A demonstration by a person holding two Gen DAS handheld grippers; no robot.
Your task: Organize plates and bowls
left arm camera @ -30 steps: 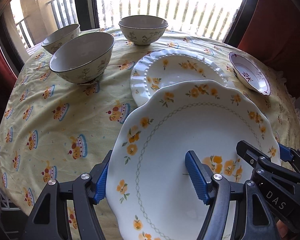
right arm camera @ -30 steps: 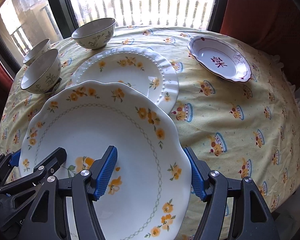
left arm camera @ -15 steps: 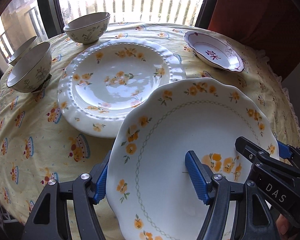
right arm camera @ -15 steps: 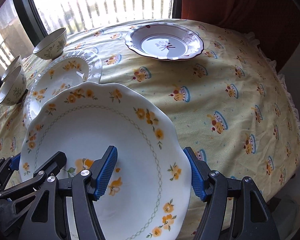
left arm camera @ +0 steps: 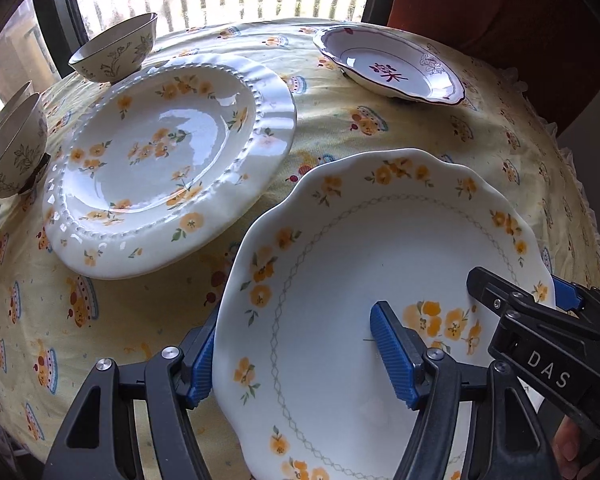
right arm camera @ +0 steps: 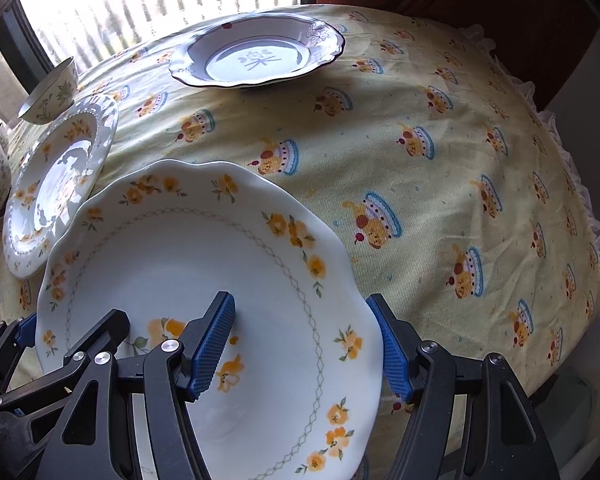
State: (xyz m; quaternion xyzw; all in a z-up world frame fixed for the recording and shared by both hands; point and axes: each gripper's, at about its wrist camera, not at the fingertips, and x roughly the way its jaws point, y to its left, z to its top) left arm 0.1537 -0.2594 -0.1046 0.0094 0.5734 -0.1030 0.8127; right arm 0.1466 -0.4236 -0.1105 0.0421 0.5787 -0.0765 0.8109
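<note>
Left wrist view: left gripper (left arm camera: pixel 296 354) straddles the near-left rim of the scalloped plate (left arm camera: pixel 380 248), one pad under the edge, one pad on the face; it pinches the rim.
Right wrist view: right gripper (right arm camera: pixel 306 350) clamps the opposite rim of the same plate (right arm camera: pixel 188 248) the same way.
Plate's place: carried between both tongs above the yellow tablecloth (right arm camera: pixel 440 184), tilted, low at 6 o'clock in both views.
Neighbours: beaded plate (left arm camera: pixel 160 160) at 10 o'clock in the left view; red-trimmed dish (right arm camera: pixel 260 56) at 12 o'clock in the right view; three bowls, the clearest one (left arm camera: pixel 114 54) far at 11 o'clock.
Step in hand, as I judge: moving the scalloped plate to a stacking spot.
Doing it well: keep both grips even, level the plate before lowering, and set it down gently, centred, rims not clashing.
</note>
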